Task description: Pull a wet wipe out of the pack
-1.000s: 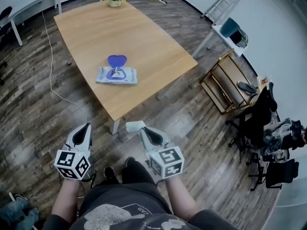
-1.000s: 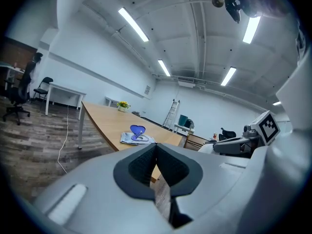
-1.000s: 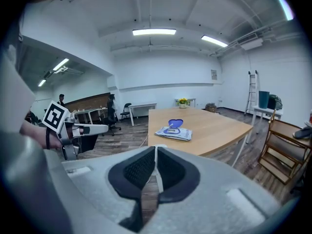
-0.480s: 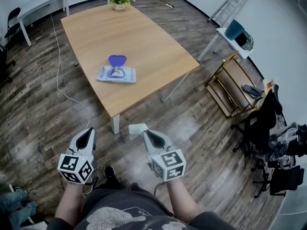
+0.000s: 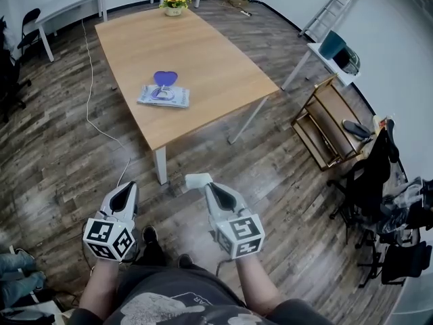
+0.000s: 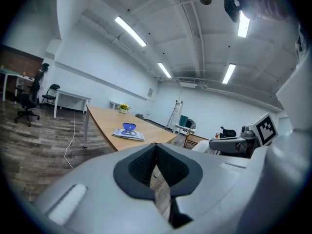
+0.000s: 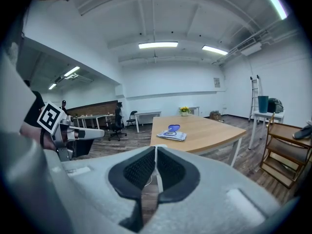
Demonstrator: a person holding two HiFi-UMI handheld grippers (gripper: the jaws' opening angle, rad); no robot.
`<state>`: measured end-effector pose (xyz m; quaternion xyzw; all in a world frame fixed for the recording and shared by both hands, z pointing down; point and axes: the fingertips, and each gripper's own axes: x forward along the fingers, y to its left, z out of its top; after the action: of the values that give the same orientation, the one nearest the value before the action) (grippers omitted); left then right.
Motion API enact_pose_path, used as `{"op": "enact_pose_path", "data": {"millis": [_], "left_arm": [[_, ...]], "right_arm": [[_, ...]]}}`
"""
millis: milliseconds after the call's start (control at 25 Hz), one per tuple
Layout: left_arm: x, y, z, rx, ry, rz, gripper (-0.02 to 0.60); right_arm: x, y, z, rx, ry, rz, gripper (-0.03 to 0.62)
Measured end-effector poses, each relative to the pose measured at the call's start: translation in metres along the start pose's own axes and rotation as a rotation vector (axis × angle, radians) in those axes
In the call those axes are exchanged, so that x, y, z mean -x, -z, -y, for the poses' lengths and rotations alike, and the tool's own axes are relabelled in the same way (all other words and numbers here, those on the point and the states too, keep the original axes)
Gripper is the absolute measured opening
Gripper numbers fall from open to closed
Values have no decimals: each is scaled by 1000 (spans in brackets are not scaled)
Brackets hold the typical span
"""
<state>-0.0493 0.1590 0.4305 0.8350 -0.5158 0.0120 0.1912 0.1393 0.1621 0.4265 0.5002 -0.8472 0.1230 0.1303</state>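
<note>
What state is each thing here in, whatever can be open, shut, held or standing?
wipe pack: flat on the table, blue lid flipped open.
left gripper: shut, empty.
right gripper: shut, apparently on a wet wipe at its tip.
flower pot: upright at the table's far end.
ladder: leaning against the wall.

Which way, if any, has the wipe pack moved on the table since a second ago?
No. The wipe pack lies at the same spot on the table, equally far from its near corner; only the camera's framing has shifted.
</note>
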Motion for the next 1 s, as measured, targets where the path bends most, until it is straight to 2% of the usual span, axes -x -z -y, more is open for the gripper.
{"op": "enact_pose_path", "data": {"millis": [600, 1000], "left_arm": [[50, 7, 49, -5, -32, 72, 18], [75, 18, 48, 11, -62, 76, 18]], "right_arm": [[55, 10, -25, 75, -75, 49, 3], [64, 13, -44, 100, -106, 56, 3]]}}
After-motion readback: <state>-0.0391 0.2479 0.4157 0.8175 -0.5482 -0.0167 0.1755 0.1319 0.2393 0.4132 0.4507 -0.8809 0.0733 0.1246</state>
